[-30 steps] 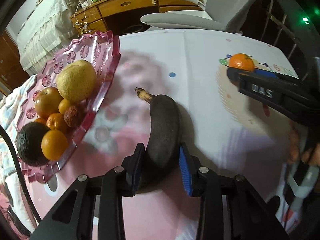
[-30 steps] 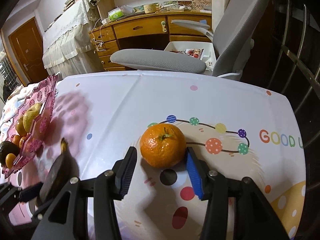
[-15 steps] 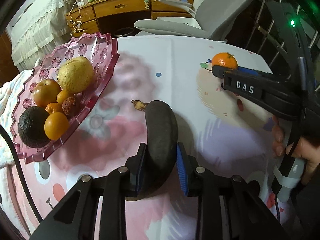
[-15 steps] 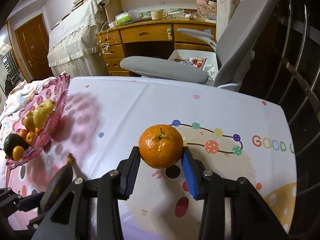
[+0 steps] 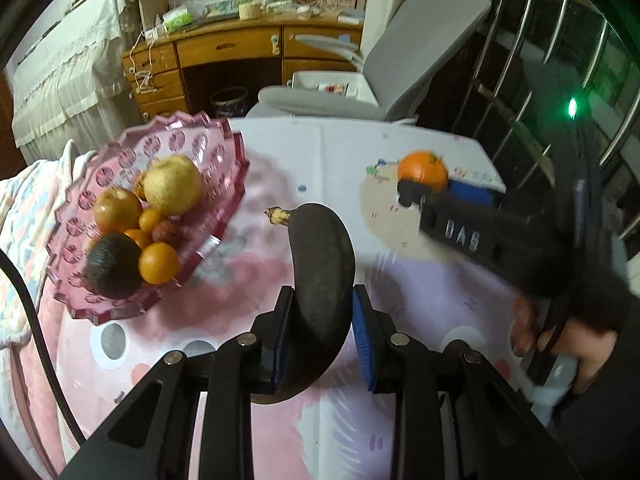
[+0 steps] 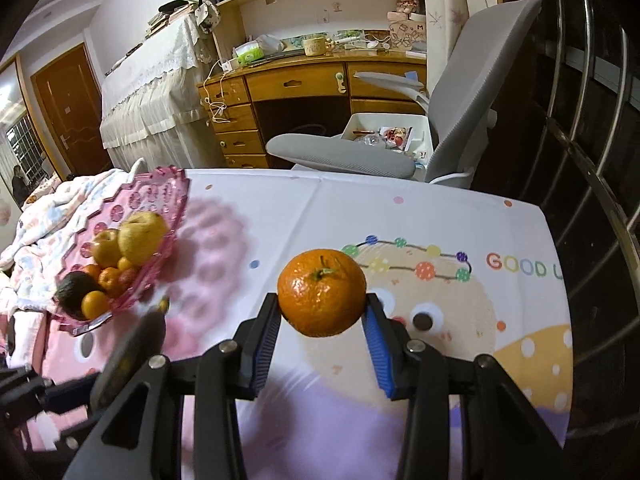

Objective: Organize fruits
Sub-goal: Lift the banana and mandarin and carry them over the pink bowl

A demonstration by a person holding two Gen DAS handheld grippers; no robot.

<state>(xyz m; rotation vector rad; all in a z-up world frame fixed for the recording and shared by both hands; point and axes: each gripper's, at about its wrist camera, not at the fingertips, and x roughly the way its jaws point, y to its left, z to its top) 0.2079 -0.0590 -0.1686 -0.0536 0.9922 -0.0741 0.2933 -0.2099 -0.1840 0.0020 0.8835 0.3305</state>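
Observation:
My left gripper point(image 5: 322, 312) is shut on a blackened banana point(image 5: 322, 264), held up off the table with its stem pointing away. My right gripper point(image 6: 322, 322) is shut on an orange point(image 6: 322, 292), also lifted above the cloth. In the left wrist view the orange point(image 5: 423, 166) shows at the tip of the right gripper point(image 5: 430, 192), off to the right. A pink glass fruit bowl point(image 5: 224, 184) stands at the table's left, holding a pear, an apple, an avocado and several small oranges. The right wrist view shows the bowl point(image 6: 168, 200) and the banana point(image 6: 132, 348) at lower left.
The table wears a patterned cloth point(image 6: 440, 208) with cartoon prints. A grey office chair point(image 6: 460, 120) stands behind its far edge, before a wooden desk point(image 6: 304, 84). A metal railing point(image 6: 592, 160) runs along the right side. A blanket point(image 5: 24, 208) lies left of the bowl.
Both grippers closed on their fruit and rose: the banana and the orange left the table. The left gripper tilted up, so more of the room shows behind the table.

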